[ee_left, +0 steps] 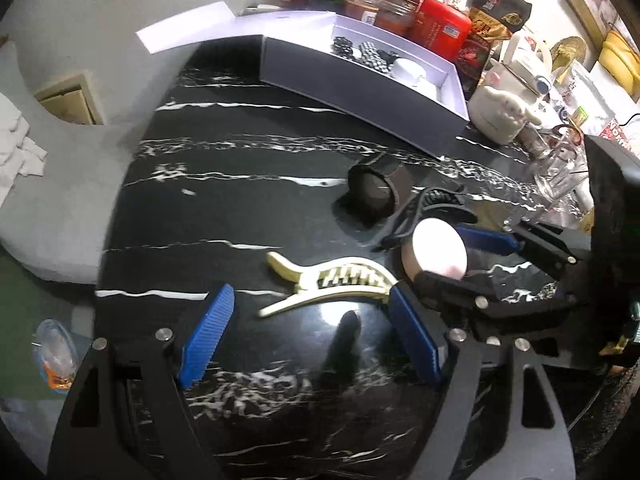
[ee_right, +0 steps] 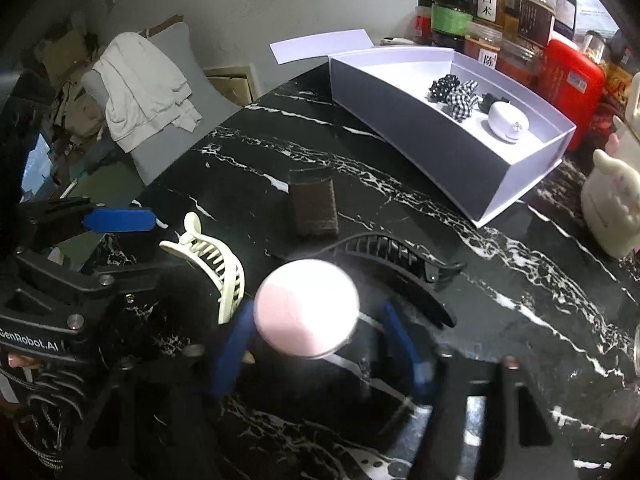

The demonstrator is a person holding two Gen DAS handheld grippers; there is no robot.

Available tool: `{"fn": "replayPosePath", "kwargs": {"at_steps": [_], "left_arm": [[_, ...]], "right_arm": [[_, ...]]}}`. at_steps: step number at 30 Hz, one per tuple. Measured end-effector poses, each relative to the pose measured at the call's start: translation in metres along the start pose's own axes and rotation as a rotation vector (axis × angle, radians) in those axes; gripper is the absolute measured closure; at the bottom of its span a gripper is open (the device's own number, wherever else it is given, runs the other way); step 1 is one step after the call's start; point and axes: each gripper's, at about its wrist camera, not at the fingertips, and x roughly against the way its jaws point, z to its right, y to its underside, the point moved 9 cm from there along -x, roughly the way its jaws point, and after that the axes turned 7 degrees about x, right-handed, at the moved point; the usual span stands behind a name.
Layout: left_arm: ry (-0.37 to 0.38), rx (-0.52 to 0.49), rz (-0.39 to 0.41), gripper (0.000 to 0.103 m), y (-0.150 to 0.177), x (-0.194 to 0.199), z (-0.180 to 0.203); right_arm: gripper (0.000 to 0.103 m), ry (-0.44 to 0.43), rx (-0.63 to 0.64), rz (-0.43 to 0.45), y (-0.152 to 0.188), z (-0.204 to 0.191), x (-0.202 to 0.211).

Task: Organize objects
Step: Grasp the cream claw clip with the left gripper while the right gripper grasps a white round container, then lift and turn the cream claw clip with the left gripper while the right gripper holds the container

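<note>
— Pink round compact sits between the right claw fingers; whether they pinch it cannot be told.
— And the left claw?
— Spread apart over the black marble surface, near a cream plastic hair clip.

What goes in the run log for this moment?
right hand-held gripper: around pink compact | left hand-held gripper: open over cream clip | box: scrunchies in

Bare tabletop before box
</note>
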Motion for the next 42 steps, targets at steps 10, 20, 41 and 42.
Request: {"fn": "replayPosePath", "kwargs": {"at_steps": [10, 20, 41, 42], "left_arm": [[-0.013, -0.038, -0.033, 0.024, 0.002, -0.018, 0.026], [-0.101, -0.089, -0.032, 0.024, 0.001, -0.033, 0.036], [0.038, -0.189, 0.056, 0.055, -0.006, -0.008, 0.055], [0.029, -0.192, 0.055, 0.055, -0.006, -0.009, 0.054]], "right_arm": [[0.051, 0.014, -0.028, 0.005, 0.019, 0.018, 0.014], [0.051, 0.035, -0.062, 0.013, 0.036, 0.034, 0.026], [0.051, 0.004, -0.045, 0.024, 0.037, 0.026, 0.027], [0.051, 0.006, -0.042, 0.024, 0.036, 0.025, 0.027]]}}
